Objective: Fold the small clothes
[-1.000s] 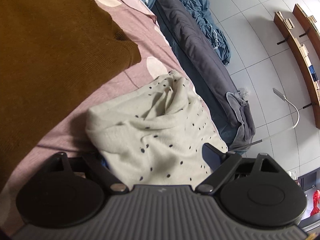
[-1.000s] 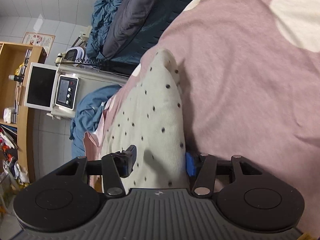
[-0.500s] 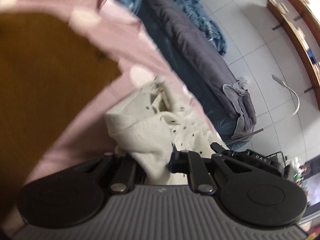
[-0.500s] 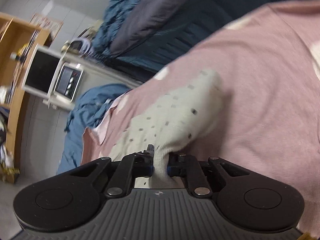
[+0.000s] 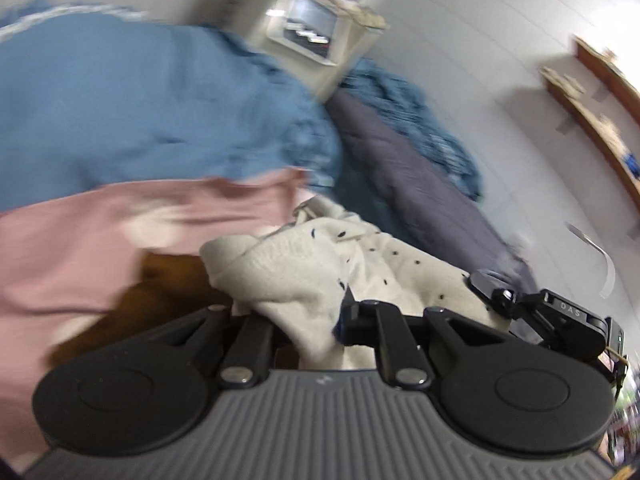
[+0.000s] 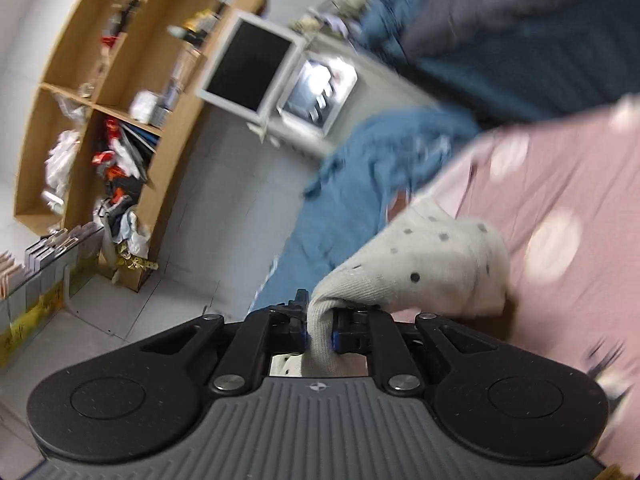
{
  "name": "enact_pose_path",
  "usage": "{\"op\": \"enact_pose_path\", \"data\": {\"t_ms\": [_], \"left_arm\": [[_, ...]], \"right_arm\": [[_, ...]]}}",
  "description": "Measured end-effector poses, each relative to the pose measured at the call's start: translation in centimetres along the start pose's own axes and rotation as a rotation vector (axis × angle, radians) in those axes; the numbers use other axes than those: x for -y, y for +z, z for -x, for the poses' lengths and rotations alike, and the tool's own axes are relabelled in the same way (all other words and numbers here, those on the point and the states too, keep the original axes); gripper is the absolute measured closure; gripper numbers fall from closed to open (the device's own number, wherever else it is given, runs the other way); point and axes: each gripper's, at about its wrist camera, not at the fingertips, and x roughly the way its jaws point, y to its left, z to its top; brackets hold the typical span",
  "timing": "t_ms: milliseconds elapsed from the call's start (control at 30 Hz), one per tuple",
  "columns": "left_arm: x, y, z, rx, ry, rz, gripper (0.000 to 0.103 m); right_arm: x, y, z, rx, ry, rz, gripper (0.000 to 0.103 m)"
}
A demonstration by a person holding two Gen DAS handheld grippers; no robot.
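Observation:
A cream knit garment with dark dots (image 5: 304,264) hangs bunched between my two grippers, lifted off the pink bedspread (image 5: 60,248). The left gripper (image 5: 306,320) is shut on one edge of it, and cloth fills the gap between its fingers. In the right wrist view the right gripper (image 6: 320,330) is shut on another edge of the dotted garment (image 6: 432,264), pinched between the blue pads. The rest of the cloth droops to the right above the pink bedspread (image 6: 560,184). Both views are motion-blurred.
A brown garment (image 5: 160,280) lies on the bedspread under the left gripper. A blue blanket (image 5: 140,100) is heaped behind, with grey bedding (image 5: 420,184) on the tiled floor. A wooden shelf unit (image 6: 100,80) and a white appliance (image 6: 256,72) stand beyond the bed's edge.
Both grippers went from open around the dotted garment to shut on it. Then both rose and swung, lifting the garment off the bedspread.

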Motion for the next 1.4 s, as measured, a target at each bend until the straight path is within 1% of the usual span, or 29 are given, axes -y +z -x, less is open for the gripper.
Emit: {"op": "enact_pose_path", "data": {"t_ms": [67, 100, 133, 167, 200, 233, 267, 300, 367, 433, 467, 500, 533, 600, 633, 700, 767, 800, 833, 867, 900, 967, 1033, 1100, 1133, 1200, 1267, 1300, 1400], "left_arm": [[-2.8, -0.5, 0.1, 0.008, 0.081, 0.013, 0.090], [-4.5, -1.2, -0.7, -0.012, 0.127, 0.009, 0.087], [-6.1, -1.9, -1.8, -0.063, 0.174, 0.015, 0.084], [-7.8, -2.7, -3.0, -0.114, 0.216, 0.043, 0.084], [-9.5, -3.6, -4.1, -0.162, 0.239, 0.088, 0.084], [-10.5, -4.2, -4.5, -0.178, 0.237, 0.127, 0.079], [-11.4, -4.8, -4.4, -0.163, 0.227, 0.154, 0.074], [-11.6, -5.1, -4.1, -0.143, 0.223, 0.156, 0.071], [-11.2, -5.2, -3.5, -0.126, 0.288, 0.106, 0.045], [-10.8, -4.8, -3.2, -0.133, 0.350, 0.063, 0.041], [-10.6, -4.4, -2.8, -0.131, 0.370, 0.056, 0.040], [-10.2, -4.2, -2.3, -0.117, 0.397, 0.039, 0.040], [-9.5, -3.8, -1.8, -0.099, 0.437, 0.010, 0.038], [-7.3, -3.6, -0.8, -0.059, 0.493, -0.091, 0.035], [-6.2, -3.8, 0.0, -0.044, 0.481, -0.143, 0.035], [-4.1, -4.3, 0.3, -0.051, 0.427, -0.231, 0.035], [-2.4, -4.8, -0.6, -0.098, 0.397, -0.320, 0.032], [-1.7, -5.2, -1.3, -0.117, 0.404, -0.359, 0.030], [-1.2, -5.6, -2.0, -0.138, 0.413, -0.387, 0.025], [-1.1, -5.9, -2.5, -0.160, 0.419, -0.400, 0.025], [-0.7, -6.3, -3.1, -0.181, 0.427, -0.403, 0.025], [-0.7, -6.6, -3.3, -0.199, 0.438, -0.405, 0.024], [-0.8, -6.5, -3.1, -0.208, 0.466, -0.418, 0.023], [-0.5, -6.2, -2.3, -0.200, 0.481, -0.445, 0.013], [-0.3, -6.1, -1.7, -0.195, 0.485, -0.460, 0.001], [0.4, -5.7, -0.9, -0.193, 0.475, -0.498, 0.000], [0.9, -5.1, 0.0, -0.214, 0.468, -0.507, 0.000], [1.2, -4.5, 0.0, -0.230, 0.467, -0.502, 0.000], [2.2, -3.6, 1.3, -0.254, 0.459, -0.506, 0.000]], "right_arm": [[0.8, -1.5, -2.8, -0.067, -0.029, 0.013, 0.084], [1.6, -2.5, -4.1, -0.102, -0.087, 0.034, 0.083], [2.5, -3.5, -5.8, -0.165, -0.142, 0.052, 0.082], [3.6, -4.5, -7.2, -0.219, -0.198, 0.081, 0.082], [4.6, -5.5, -8.0, -0.251, -0.271, 0.107, 0.079], [5.5, -6.4, -8.6, -0.282, -0.334, 0.134, 0.077], [6.3, -6.9, -8.6, -0.297, -0.361, 0.140, 0.073], [7.1, -7.2, -8.0, -0.282, -0.357, 0.111, 0.072], [7.9, -7.1, -6.7, -0.251, -0.342, 0.053, 0.067], [7.6, -6.6, -5.9, -0.249, -0.361, 0.066, 0.064], [6.9, -6.2, -5.3, -0.239, -0.374, 0.105, 0.064], [6.0, -5.9, -4.8, -0.221, -0.395, 0.162, 0.064], [4.5, -5.8, -4.4, -0.193, -0.441, 0.252, 0.064], [2.4, -5.6, -3.6, -0.134, -0.548, 0.404, 0.058], [1.4, -5.8, -3.4, -0.106, -0.540, 0.460, 0.059], [0.2, -6.3, -2.6, -0.118, -0.455, 0.560, 0.059], [-1.2, -7.6, -2.9, -0.172, -0.399, 0.714, 0.058], [-1.6, -8.4, -3.3, -0.217, -0.372, 0.772, 0.056], [-1.9, -9.1, -4.3, -0.275, -0.351, 0.812, 0.050], [-1.8, -9.8, -5.2, -0.331, -0.360, 0.837, 0.043], [-1.4, -10.4, -6.0, -0.383, -0.398, 0.854, 0.040], [-0.3, -11.3, -6.8, -0.446, -0.479, 0.868, 0.038], [0.5, -11.3, -6.4, -0.461, -0.519, 0.818, 0.037], [0.4, -10.7, -5.7, -0.447, -0.537, 0.768, 0.035], [0.0, -10.4, -5.3, -0.440, -0.549, 0.762, 0.031], [-1.3, -10.0, -4.7, -0.446, -0.559, 0.773, 0.021], [-2.4, -9.9, -4.3, -0.448, -0.557, 0.796, 0.003], [-3.2, -9.9, -4.0, -0.443, -0.558, 0.816, 0.000], [-5.4, -10.4, -3.9, -0.482, -0.564, 0.893, 0.000]]}}
